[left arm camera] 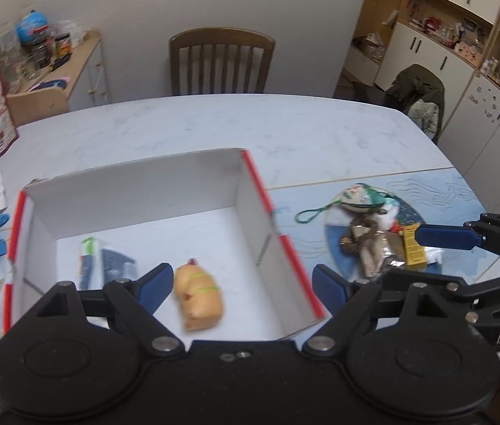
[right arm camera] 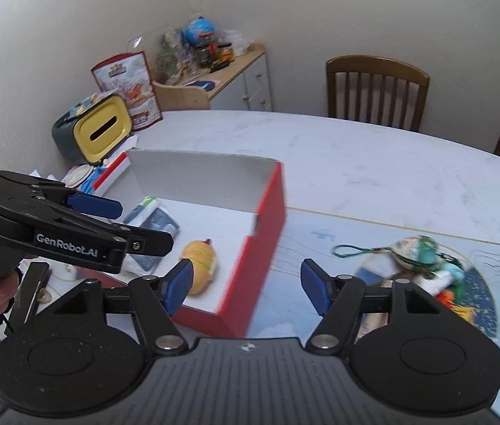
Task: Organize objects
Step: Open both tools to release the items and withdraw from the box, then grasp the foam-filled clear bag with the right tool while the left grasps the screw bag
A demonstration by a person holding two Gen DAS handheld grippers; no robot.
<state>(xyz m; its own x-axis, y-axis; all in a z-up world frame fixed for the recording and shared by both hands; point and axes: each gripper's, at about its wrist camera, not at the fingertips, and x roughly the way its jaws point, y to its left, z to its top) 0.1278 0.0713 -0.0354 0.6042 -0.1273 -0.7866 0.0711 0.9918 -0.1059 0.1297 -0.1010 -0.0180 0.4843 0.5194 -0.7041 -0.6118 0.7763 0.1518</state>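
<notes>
A red cardboard box with a white inside (left arm camera: 260, 191) sits open-topped at centre frame, ready to collect things, and a soft orange plush toy (left arm camera: 198, 295) with a flat packet (left arm camera: 89, 262) already lies on its floor. The left gripper (left arm camera: 241, 281) tilts down over the box, jaws wide, holding nothing. The right gripper (right arm camera: 246, 285) tilts down likewise over the box's right wall, jaws parted and empty. To the right, a heap of small trinkets with a green cord (left arm camera: 367, 226) waits on the blue patterned mat (left arm camera: 455, 191), probably next.
</notes>
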